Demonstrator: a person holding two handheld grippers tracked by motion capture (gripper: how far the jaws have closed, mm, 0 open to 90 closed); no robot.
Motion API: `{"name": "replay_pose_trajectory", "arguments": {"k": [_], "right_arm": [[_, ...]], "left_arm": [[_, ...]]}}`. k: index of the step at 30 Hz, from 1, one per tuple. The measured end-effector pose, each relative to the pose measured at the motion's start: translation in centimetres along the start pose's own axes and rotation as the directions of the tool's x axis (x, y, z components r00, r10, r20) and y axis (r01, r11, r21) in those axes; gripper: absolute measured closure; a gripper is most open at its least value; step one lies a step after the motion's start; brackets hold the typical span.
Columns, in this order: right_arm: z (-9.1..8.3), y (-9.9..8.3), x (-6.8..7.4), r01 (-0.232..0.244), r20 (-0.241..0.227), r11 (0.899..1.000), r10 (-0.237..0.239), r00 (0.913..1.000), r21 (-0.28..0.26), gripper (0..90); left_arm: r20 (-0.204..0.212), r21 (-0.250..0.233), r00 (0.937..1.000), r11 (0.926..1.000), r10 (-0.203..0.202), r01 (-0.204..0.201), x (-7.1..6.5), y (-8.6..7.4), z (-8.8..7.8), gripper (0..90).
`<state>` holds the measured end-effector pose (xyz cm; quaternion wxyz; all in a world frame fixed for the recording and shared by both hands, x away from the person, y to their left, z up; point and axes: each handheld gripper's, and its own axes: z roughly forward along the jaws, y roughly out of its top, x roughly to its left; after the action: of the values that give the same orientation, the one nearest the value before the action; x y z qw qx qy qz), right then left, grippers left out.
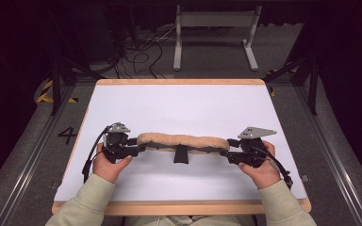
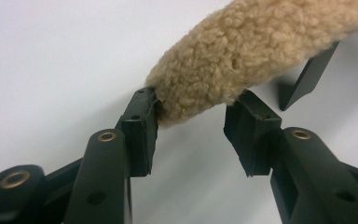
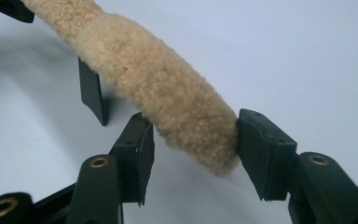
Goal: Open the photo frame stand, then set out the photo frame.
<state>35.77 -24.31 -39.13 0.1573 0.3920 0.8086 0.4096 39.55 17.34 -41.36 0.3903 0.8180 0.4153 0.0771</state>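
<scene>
Fleecy tan pad (image 1: 183,141) is flanked at both ends by the left hand-held gripper (image 1: 139,147) and right hand-held gripper (image 1: 227,154), jaws parted, apparently letting go; backing away seems next.

The white bench (image 1: 193,106) is evenly and brightly lit from above, while the surroundings fall off into near-black. Shadows are soft and faint. In both gripper views the nearest black parts blur; the high view looks slightly soft.

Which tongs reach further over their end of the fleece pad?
The right tongs: the fleece pad tip lies deep between their pads; at the left tongs it barely enters.
</scene>
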Motion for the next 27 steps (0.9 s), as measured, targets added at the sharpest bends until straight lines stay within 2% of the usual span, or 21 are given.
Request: {"name": "replay_pose_trajectory", "arguments": {"k": [8, 10, 11, 13, 15, 16, 17, 19, 20, 22, 23, 25, 26, 27], "right_arm": [[-0.7, 0.0, 0.2, 0.019, -0.003, 1.0, -0.019, 0.9998, -0.021, 46.3], [-1.3, 0.0, 0.5, 0.044, 0.015, 0.999, -0.043, 0.999, -0.025, 49.5], [-1.5, 0.1, 0.5, 0.045, 0.022, 0.999, -0.045, 0.9987, -0.027, 52.4], [-2.0, 0.1, 0.4, 0.048, 0.044, 0.998, -0.047, 0.9979, -0.029, 58.8], [-2.4, 0.1, 0.3, 0.056, 0.049, 0.998, -0.054, 0.9973, -0.029, 66.1], [-2.4, 0.1, 0.3, 0.056, 0.049, 0.998, -0.054, 0.9973, -0.029, 66.1], [-2.6, -0.1, 0.3, 0.072, 0.048, 0.997, -0.071, 0.9964, -0.026, 71.6], [-2.7, -0.2, 0.4, 0.078, 0.044, 0.997, -0.077, 0.9961, -0.024, 73.8], [-2.8, -0.2, 0.5, 0.082, 0.041, 0.996, -0.081, 0.9958, -0.022, 75.8], [-2.9, -0.3, 0.8, 0.093, 0.031, 0.995, -0.092, 0.9952, -0.019, 80.0], [-3.0, -0.3, 0.9, 0.096, 0.024, 0.995, -0.096, 0.9951, -0.02, 82.0], [-3.0, -0.4, 1.1, 0.106, 0.012, 0.994, -0.106, 0.9943, -0.015, 85.5], [-3.0, -0.4, 1.2, 0.108, 0.009, 0.994, -0.107, 0.9942, -0.014, 86.8], [-3.0, -0.4, 1.2, 0.108, 0.009, 0.994, -0.107, 0.9942, -0.014, 86.8]], "left_arm": [[0.006, -0.004, 1.0, 1.0, 0.004, -0.004, -0.1, -0.1, -0.2, 50.7], [0.006, -0.009, 0.9999, 0.9999, 0.015, -0.015, -0.2, -0.2, -0.5, 50.7], [0.032, -0.029, 0.9995, 0.9996, 0.008, -0.007, -0.1, -0.3, -1.2, 50.7], [0.055, -0.059, 0.9985, 0.9983, 0.003, 0.001, -0.1, -0.4, -1.9, 50.6], [0.061, -0.09, 0.998, 0.9959, 0.016, -0.011, -0.3, -0.5, -2.8, 51.2], [0.061, -0.09, 0.998, 0.9959, 0.016, -0.011, -0.3, -0.5, -2.8, 51.3], [0.051, -0.127, 0.998, 0.9914, 0.037, -0.03, -0.4, -0.6, -3.7, 51.6], [0.051, -0.139, 0.9979, 0.9897, 0.041, -0.033, -0.4, -0.6, -3.9, 52.6], [0.052, -0.161, 0.9977, 0.9864, 0.042, -0.033, -0.4, -0.6, -4.3, 52.6], [0.055, -0.223, 0.9978, 0.9745, 0.038, -0.024, -0.2, -0.6, -4.9, 54.2], [0.063, -0.238, 0.9977, 0.9712, 0.027, -0.012, 0.0, -0.5, -5.1, 54.7], [0.042, -0.269, 0.999, 0.9633, 0.013, -0.002, 0.1, -0.3, -5.6, 56.1], [0.03, -0.292, 0.9994, 0.9565, 0.016, -0.006, 0.4, -0.2, -5.8, 56.7], [0.03, -0.292, 0.9994, 0.9565, 0.016, -0.006, 0.4, -0.2, -5.8, 57.0]]}}
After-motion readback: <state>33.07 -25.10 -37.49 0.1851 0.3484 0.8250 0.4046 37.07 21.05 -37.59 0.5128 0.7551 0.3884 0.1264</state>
